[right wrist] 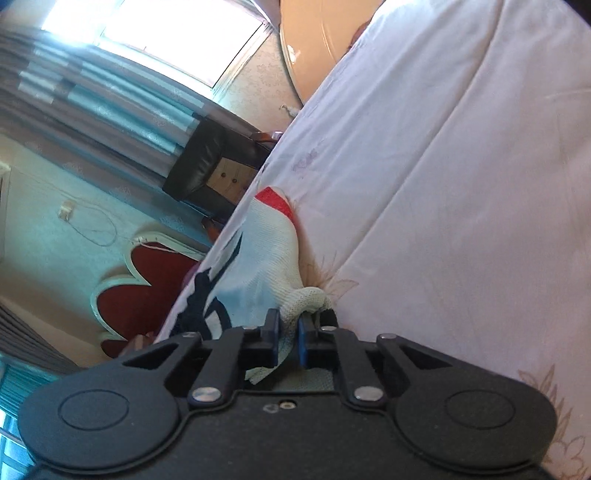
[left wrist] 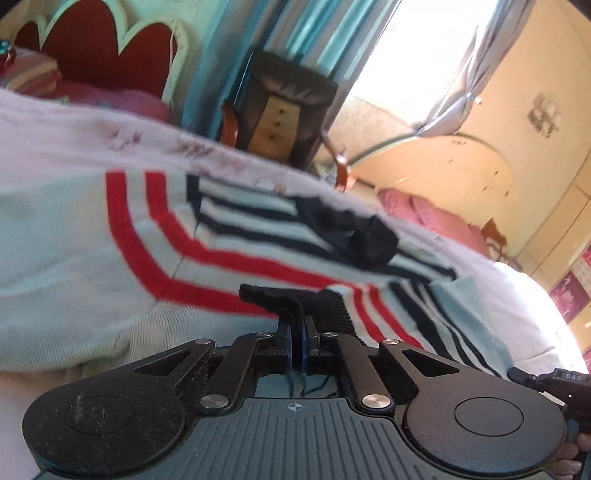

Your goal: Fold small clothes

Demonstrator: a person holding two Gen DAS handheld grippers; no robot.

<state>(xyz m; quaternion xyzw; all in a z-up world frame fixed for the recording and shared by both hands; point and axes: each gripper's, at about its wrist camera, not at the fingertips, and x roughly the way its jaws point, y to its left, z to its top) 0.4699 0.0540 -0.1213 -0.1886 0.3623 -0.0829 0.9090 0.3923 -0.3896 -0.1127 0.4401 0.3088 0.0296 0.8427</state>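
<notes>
A small white knit sweater (left wrist: 81, 280) with red and navy stripes lies on a pale bedsheet (left wrist: 55, 140). My left gripper (left wrist: 297, 332) is shut on the sweater's black ribbed edge (left wrist: 291, 299), low against the bed. In the right wrist view my right gripper (right wrist: 290, 328) is shut on a bunched white corner of the same sweater (right wrist: 266, 258), with a red stripe (right wrist: 275, 199) showing further along. The right view is tilted steeply, so the bedsheet (right wrist: 443, 184) fills its right side.
A dark leather chair (left wrist: 284, 107) with wooden arms stands beyond the bed by blue curtains (left wrist: 314, 33). A red headboard (left wrist: 107, 51) and pink pillows (left wrist: 110, 99) are at the far left. Pink bedding (left wrist: 428, 214) lies at right. The other gripper's body (left wrist: 554, 384) shows at lower right.
</notes>
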